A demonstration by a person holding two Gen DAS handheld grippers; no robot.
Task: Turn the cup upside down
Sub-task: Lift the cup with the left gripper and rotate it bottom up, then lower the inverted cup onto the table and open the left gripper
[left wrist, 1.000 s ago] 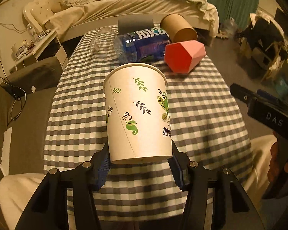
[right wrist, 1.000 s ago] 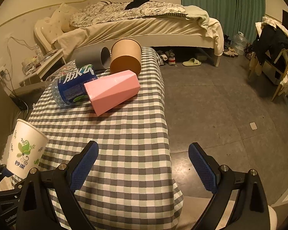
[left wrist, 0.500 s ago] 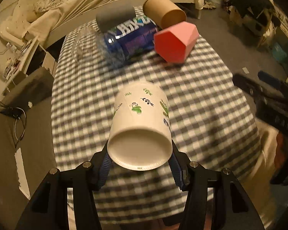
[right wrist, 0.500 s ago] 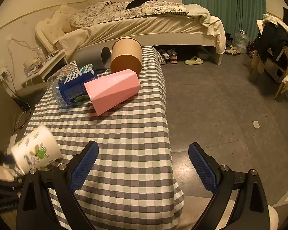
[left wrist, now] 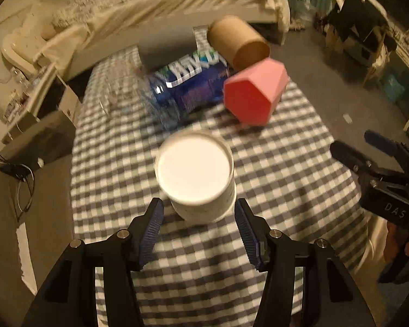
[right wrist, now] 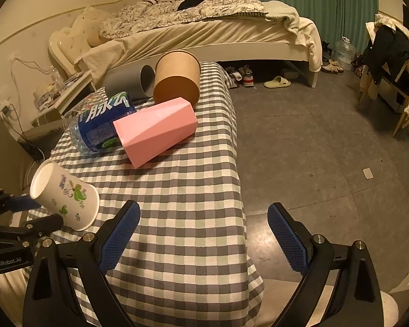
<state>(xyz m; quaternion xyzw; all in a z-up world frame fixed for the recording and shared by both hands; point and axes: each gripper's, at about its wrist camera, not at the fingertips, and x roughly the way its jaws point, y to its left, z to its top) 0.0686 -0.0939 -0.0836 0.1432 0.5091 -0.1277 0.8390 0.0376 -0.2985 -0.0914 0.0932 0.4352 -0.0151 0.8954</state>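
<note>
A white paper cup with green leaf prints (left wrist: 196, 174) is turned with its flat base up and towards the camera, mouth down at the checked tablecloth (left wrist: 272, 185). In the right wrist view the cup (right wrist: 65, 199) is tilted, its rim low at the cloth. My left gripper (left wrist: 197, 218) stands open with a gap on each side of the cup; its fingers (right wrist: 19, 204) sit by the cup's base. My right gripper (right wrist: 203, 234) is open and empty over the table's right edge; it also shows in the left wrist view (left wrist: 368, 163).
At the table's far end lie a pink faceted cup (right wrist: 155, 130), a blue-labelled water bottle (right wrist: 101, 122), a brown paper cup (right wrist: 177, 79) and a grey tube (right wrist: 131, 79). A bed stands behind; bare floor lies right of the table.
The cup has gone from upright to tipped over, base now uppermost. My left gripper rotated with it and has opened off the cup. The right gripper has stayed put.
</note>
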